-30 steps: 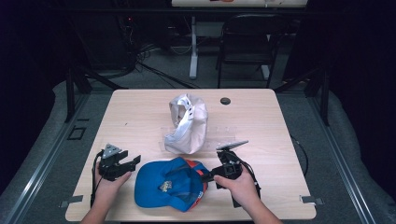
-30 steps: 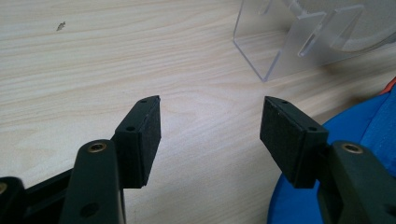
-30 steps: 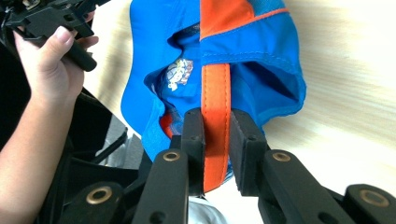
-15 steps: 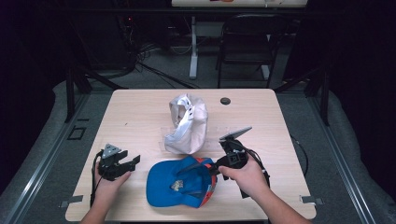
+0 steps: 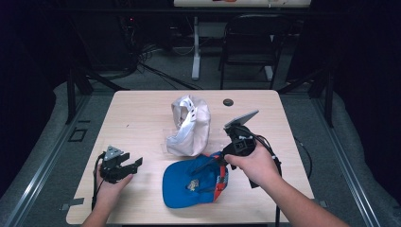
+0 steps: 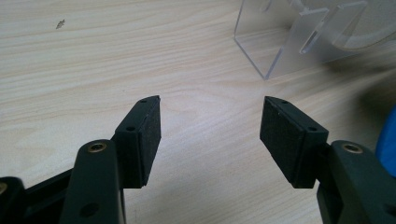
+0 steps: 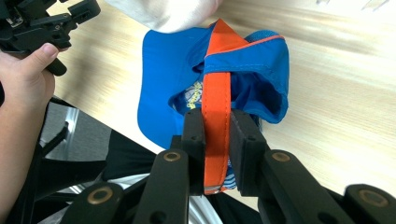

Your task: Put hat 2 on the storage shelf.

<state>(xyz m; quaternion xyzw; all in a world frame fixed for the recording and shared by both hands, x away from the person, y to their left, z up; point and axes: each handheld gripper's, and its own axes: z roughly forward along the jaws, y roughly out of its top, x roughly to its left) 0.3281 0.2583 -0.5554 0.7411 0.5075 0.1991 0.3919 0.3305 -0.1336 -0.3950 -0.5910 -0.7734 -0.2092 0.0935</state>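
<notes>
Now, near to far, with the blue cap as the landmark:

Step in hand: lifting the blue fabric baseball cap with an orange strap (image 5: 194, 182) off the pale wooden table (image 5: 142, 118) by its strap; I judge this the early part of the work, the cap just picked up and not yet placed anywhere.

Right gripper (image 7: 217, 140): jaws pinched tight on the orange strap, which runs straight up between the two black pads; the cap hangs from that strap, its brim sagging toward the table. In the high view the right gripper (image 5: 222, 158) sits at the cap's right rear edge, tilted, with the hand behind it.

Blue cap: at the near middle of the table, partly raised on its right side, the left part of the brim low over or on the wood; I cannot tell which.

Left gripper (image 6: 210, 133): jaws wide apart, nothing between them, only bare wood beneath; in the high view the left gripper (image 5: 118, 165) rests well to the left of the cap.

White cloth cap (image 5: 189, 124): just beyond the blue cap, perched on a clear acrylic stand (image 6: 299, 37).

Small dark round disc (image 5: 228, 102): farther back, right of the white cap.

Next move, as I judge it: keep the strap clamped and raise the cap clear; the open left jaws could steady the brim.
</notes>
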